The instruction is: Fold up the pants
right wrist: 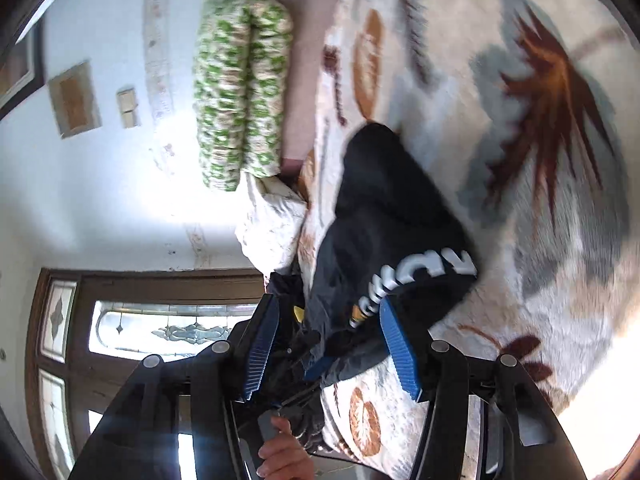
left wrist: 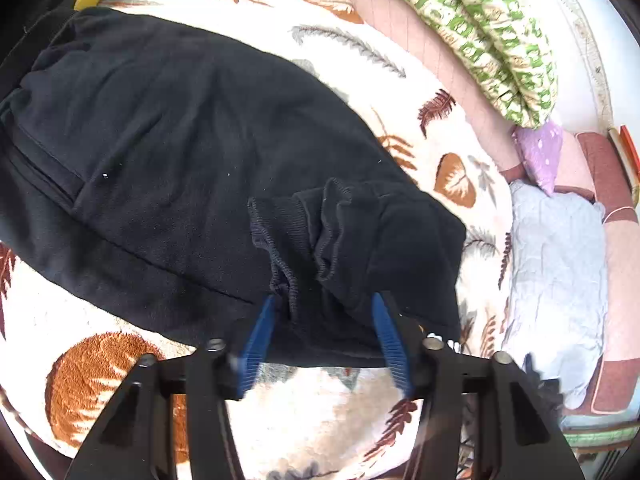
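The black pants [left wrist: 168,152] are lying on the leaf-print blanket [left wrist: 328,420], long axis running from the waistband at ten o'clock toward the ribbed cuffs [left wrist: 304,236] at five o'clock. The left gripper [left wrist: 326,328] is sitting nearest those cuffs, its blue fingers [left wrist: 260,340] spread, with cloth bunched between them but not visibly pinched. The right gripper [right wrist: 334,336] is also standing released, lettered fabric [right wrist: 420,272] lying just ahead at one o'clock. I judge the cuff end is the part to carry toward ten o'clock.
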Demonstrator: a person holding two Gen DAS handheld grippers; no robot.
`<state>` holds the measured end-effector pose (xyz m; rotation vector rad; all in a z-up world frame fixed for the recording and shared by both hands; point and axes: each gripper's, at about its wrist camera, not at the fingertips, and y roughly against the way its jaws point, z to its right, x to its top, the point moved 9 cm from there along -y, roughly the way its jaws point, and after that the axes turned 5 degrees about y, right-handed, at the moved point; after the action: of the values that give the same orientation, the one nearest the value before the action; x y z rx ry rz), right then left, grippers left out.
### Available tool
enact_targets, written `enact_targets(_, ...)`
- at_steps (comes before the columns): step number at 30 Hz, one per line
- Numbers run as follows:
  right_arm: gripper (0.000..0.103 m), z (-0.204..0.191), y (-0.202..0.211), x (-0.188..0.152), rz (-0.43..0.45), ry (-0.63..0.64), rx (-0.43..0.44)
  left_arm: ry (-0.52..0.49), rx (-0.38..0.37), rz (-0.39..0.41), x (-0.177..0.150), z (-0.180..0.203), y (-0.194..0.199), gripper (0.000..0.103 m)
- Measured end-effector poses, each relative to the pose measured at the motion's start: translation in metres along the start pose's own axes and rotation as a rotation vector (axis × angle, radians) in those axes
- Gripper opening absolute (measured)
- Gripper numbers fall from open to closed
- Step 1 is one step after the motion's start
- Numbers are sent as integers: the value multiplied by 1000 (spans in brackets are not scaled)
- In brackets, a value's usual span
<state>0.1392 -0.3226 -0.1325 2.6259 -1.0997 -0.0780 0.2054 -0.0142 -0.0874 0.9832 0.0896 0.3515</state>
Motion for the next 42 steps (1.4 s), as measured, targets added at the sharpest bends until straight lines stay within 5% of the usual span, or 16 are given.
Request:
enact_targets(2, 75, -17, -4, 28, 11, 148, -70, -11, -11, 6, 1, 11, 2, 63)
enact_targets(5, 76, -7, -29, 65, -24, 264, -270, -30, 19, 27, 15, 27, -1, 69)
enact_targets(11, 74, 26, -87, 91, -142, 327, -424, -4, 1, -76, 34, 59, -36, 75)
enact_targets(18, 72, 37, -118, 89, -273, 371, -439, -154, -24, -184, -24, 95, -81, 77)
enact_targets(26, 74, 41, -122, 91, -407, 392, -428, 83, -118, -216, -72, 82, -99, 77)
enact_targets(32, 73, 34, -132, 94, -470, 413, -388, 208, -81, -187, -66, 77, -126, 70)
enact_targets(33, 71, 34, -134, 94, -475, 423, -392, 217, -66, -180, -64, 77, -130, 63)
enact_targets(35, 48, 36, -138, 96, -486, 472, -442, 207, -73, -201, -64, 86, -140, 27)
enact_targets(36, 21, 38, -139, 97, -495, 502, -469, 202, -60, -207, -66, 87, -140, 26)
enact_targets(37, 15, 39, -140, 97, -513, 521, -493, 193, -38, -201, -68, 89, -140, 23)
enact_targets(42, 13, 28, -143, 112, -487, 582, -509, 160, -7, -211, -83, 79, -154, 22)
